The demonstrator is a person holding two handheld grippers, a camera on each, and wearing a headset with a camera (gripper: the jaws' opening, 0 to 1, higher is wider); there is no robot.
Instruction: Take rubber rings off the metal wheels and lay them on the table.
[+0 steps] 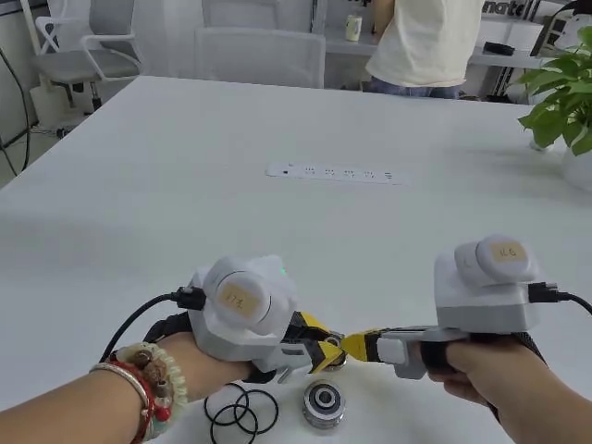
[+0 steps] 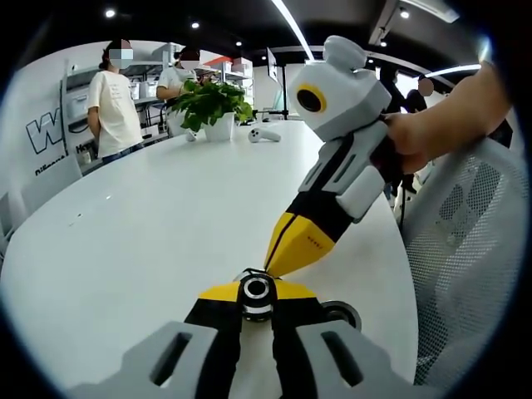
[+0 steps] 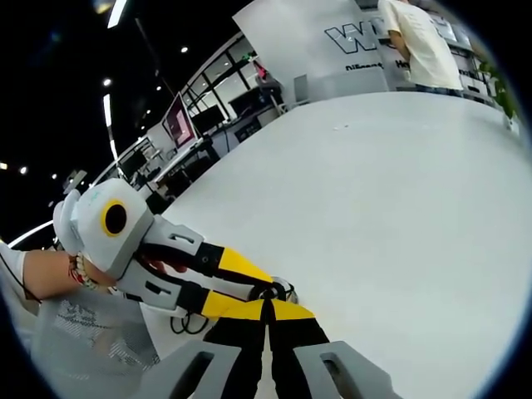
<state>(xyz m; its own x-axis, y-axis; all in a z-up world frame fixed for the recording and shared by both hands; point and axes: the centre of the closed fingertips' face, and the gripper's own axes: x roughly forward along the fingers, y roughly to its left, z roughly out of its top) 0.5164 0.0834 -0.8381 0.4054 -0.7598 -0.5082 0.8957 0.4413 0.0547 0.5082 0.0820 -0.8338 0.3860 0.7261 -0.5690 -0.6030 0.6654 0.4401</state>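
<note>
- broad white surface [image 1: 277,129] running to the far end, a long white power strip [image 1: 338,173] lying on it;
- grey mesh office chairs [image 1: 88,51] at its far edge;
- leafy green potted plant [image 1: 562,97] on the right;
- dark ceiling with bright strip lights [image 2: 293,25]

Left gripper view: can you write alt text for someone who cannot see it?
The left tool clamps a metal wheel in its yellow-tipped jaws over a white table, while the right tool, held in a hand, reaches down from the upper right with its closed tip at the wheel's top. A second wheel lies on the table beside the jaws.
</note>
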